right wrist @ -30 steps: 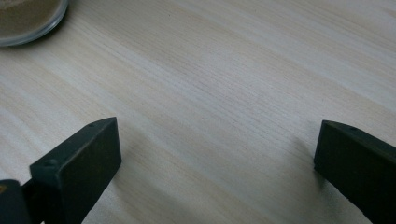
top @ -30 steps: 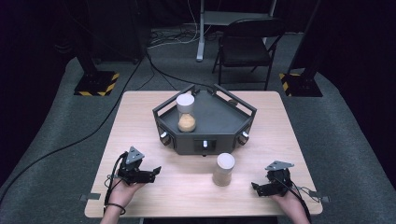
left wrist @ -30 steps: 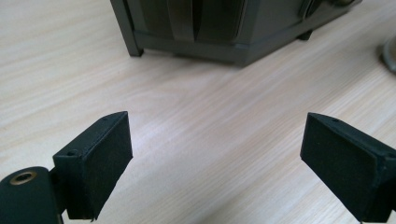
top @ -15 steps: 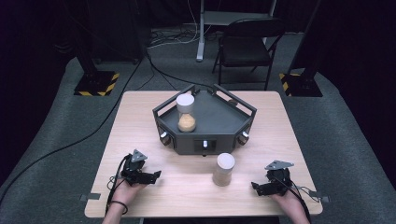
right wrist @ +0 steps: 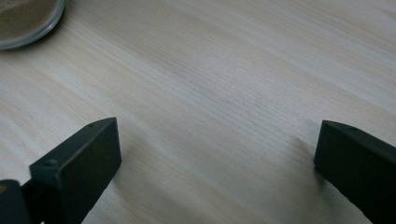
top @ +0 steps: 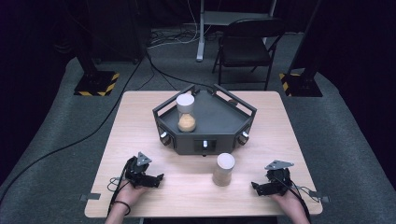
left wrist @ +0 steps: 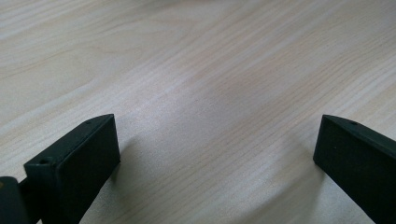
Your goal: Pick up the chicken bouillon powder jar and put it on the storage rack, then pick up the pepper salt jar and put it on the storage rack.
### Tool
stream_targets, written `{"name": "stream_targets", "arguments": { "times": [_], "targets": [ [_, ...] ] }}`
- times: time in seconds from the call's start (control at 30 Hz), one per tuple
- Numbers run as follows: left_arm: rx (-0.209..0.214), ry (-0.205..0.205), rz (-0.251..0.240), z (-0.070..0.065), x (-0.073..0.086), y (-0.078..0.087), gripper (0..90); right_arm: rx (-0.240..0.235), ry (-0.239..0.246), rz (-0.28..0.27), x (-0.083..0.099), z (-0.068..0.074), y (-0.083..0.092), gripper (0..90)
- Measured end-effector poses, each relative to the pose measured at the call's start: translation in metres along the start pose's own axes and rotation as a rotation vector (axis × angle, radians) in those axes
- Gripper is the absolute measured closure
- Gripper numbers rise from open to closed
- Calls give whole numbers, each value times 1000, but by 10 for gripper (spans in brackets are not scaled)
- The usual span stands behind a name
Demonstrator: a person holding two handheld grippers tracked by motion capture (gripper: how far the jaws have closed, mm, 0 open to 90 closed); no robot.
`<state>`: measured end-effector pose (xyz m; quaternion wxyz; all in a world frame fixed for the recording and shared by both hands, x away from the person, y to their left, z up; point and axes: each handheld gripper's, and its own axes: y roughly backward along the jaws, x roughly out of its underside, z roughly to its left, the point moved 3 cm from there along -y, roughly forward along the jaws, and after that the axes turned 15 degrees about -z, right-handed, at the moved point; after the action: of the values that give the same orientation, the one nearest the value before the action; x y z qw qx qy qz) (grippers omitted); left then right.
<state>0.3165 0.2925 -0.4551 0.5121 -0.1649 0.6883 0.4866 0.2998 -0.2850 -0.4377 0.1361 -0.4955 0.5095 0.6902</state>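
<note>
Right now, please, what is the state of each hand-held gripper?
Left hand-held gripper: open, jaws just opened wider, nothing between them, above bare table.
Right hand-held gripper: open, holding nothing.

— Where does the high view sit?
— Above the table's (top: 140, 116) 6 o'clock edge, facing 12 and down.
— The gripper views?
— Close over the same tabletop, between their own jaws.

Pale matt wood-grain table (top: 140, 116), dark matt tray (top: 219, 116), clear glossy jar (top: 186, 113).
</note>
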Motion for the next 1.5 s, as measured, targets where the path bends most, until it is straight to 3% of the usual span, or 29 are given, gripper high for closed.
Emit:
{"name": "stream_targets", "arguments": {
  "times": [0.13,0.77,1.07,1.5],
  "targets": [
    [10,-7,-25,2,5,1,2,1,0,0,0,0,0,0],
    [15,-10,-25,3,5,2,3,3,-3,4,-2,1,-1,3],
    [19,-13,-24,4,5,1,3,14,-26,15,-5,1,1,43],
    [19,-12,-24,4,5,0,3,-22,-59,-63,-2,1,16,42]
  ]
}}
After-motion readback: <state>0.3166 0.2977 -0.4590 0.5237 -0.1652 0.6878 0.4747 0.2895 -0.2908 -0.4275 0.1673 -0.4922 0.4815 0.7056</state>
